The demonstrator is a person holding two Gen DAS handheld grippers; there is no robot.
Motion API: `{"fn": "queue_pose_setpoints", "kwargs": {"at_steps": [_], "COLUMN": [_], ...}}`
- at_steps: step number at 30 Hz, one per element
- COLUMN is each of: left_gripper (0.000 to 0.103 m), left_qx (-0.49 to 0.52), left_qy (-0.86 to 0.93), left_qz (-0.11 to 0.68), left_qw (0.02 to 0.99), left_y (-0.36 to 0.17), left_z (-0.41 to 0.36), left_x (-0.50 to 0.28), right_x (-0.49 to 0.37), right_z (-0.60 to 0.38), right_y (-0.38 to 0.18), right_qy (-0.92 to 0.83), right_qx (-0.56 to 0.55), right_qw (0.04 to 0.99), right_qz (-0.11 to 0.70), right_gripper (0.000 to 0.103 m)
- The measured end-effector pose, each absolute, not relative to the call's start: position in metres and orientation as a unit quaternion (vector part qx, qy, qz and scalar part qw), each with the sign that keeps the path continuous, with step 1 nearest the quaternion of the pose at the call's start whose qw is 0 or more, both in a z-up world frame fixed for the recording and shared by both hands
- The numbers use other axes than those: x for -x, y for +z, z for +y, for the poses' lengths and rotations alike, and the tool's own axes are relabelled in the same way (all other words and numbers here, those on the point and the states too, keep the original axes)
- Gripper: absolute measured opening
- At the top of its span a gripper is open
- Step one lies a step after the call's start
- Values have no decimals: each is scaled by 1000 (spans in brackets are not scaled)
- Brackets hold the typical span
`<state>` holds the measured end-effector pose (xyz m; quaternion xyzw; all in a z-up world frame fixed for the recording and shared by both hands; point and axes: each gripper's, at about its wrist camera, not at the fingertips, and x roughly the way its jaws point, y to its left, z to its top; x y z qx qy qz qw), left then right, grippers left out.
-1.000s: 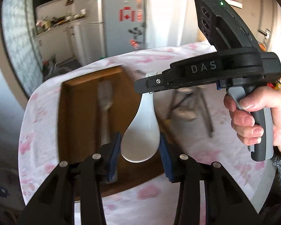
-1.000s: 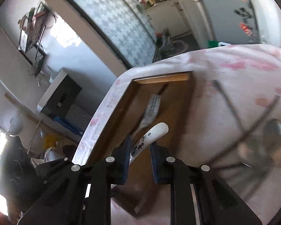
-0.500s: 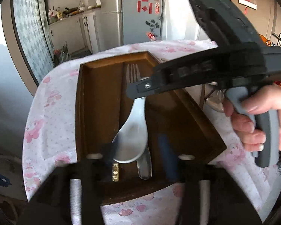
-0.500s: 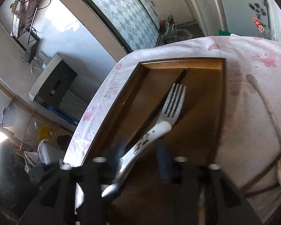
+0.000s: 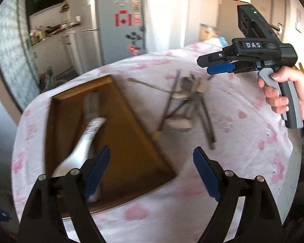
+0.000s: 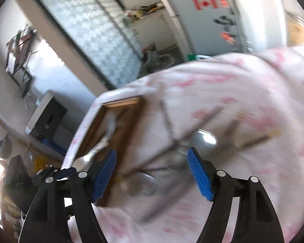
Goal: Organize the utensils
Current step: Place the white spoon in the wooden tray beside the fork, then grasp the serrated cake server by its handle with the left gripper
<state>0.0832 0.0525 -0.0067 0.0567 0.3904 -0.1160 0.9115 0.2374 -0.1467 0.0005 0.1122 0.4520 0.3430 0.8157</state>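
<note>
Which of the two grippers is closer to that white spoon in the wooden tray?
Left. The left gripper hangs right by the white spoon, one finger over its bowl. The right gripper is off over the utensil pile beside the tray.

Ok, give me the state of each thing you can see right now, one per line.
Left gripper: open, holding nothing.
Right gripper: open, holding nothing.
White spoon: lying in the tray.
Tray: on the table, holds utensils.
Utensil pile: loose on the tablecloth.
</note>
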Motion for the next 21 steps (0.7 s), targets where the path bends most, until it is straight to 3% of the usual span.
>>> {"fn": "queue_pose_setpoints", "kwargs": {"at_steps": [4,11,16,18,19,21], "left_gripper": [86,86,86,86,86,86], "left_qx": [-80,-96,-85,-91,-97,-102], "left_qy": [-136,-142,-160,-177,-179,-178], "left_qz": [397,403,398,391,389,388], "left_qw": [904,899,899,899,899,899], "left_y": [-18,-29,-31,-30,-30,-29], "left_z": [19,-13,-17,-19,-21,-25], "left_x": [-96,-120,-124,-121,-120,-120], "right_x": [-241,-258,-268,-271,-272,-270], "right_z": [-173,-171,-164,-163,-162,-164], "right_y": [-16,-44,-58,-60,-61,-62], "right_qy": [323,311,308,306,303,306], "right_qx": [-132,-163,-185,-186,-179,-186], "right_qw": [817,805,799,800,803,805], "right_qz": [458,478,481,482,481,473], "right_gripper": [73,50,48,36,21,18]}}
